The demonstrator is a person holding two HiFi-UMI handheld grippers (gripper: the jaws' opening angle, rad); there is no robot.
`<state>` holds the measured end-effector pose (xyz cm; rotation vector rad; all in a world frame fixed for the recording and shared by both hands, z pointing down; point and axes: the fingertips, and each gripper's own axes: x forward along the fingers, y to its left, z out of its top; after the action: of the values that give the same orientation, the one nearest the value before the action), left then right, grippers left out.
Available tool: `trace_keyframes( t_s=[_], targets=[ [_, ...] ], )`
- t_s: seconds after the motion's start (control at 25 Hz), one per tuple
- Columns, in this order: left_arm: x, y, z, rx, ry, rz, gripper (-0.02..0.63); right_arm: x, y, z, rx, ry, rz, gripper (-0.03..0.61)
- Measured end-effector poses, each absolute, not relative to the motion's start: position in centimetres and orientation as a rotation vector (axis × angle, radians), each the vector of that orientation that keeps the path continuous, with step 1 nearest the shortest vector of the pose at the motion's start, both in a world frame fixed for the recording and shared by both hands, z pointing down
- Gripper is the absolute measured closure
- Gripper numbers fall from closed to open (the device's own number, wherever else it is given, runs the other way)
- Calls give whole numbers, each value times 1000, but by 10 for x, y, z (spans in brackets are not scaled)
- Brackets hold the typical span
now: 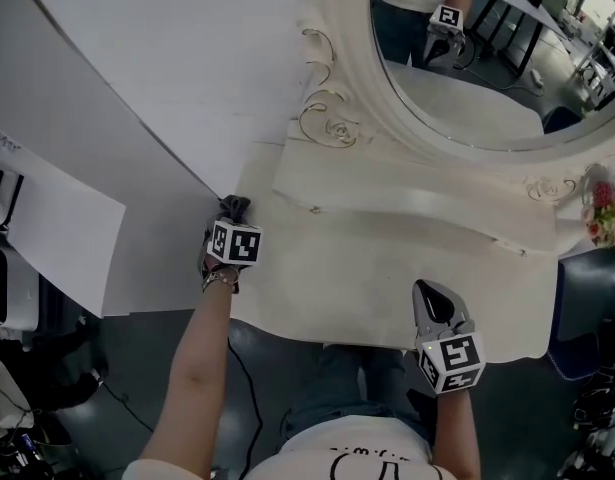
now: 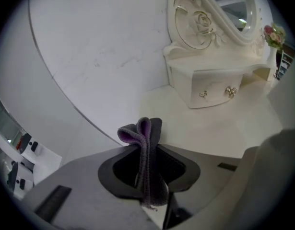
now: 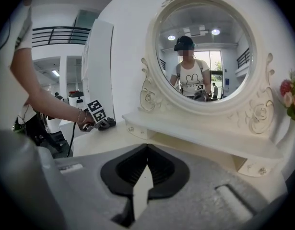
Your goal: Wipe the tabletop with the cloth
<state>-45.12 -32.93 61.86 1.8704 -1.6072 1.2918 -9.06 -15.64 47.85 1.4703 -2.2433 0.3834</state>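
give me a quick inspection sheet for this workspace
surface: cream tabletop, no stains seen
job's things: purple-grey cloth, bunched, at the table's left end
clutter: flowers at the far right
grippers: left gripper shut on the cloth; right gripper shut, empty, near the front edge
cables: black cable hanging under the left arm
surroundings: round mirror above a drawer shelf; white wall to the left
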Motion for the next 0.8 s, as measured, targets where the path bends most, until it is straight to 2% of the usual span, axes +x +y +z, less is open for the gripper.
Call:
trace_keyframes(
  t_s=[0.32,0.8],
  targets=[
    [-433,-329,617,1850,-1618,1103,523,-103,-161,474,1422,-2269,346,578],
    [-392,-314,615,1885,-1568,1083,523,-93,-153,466,1378,-2304,299,578]
  ],
)
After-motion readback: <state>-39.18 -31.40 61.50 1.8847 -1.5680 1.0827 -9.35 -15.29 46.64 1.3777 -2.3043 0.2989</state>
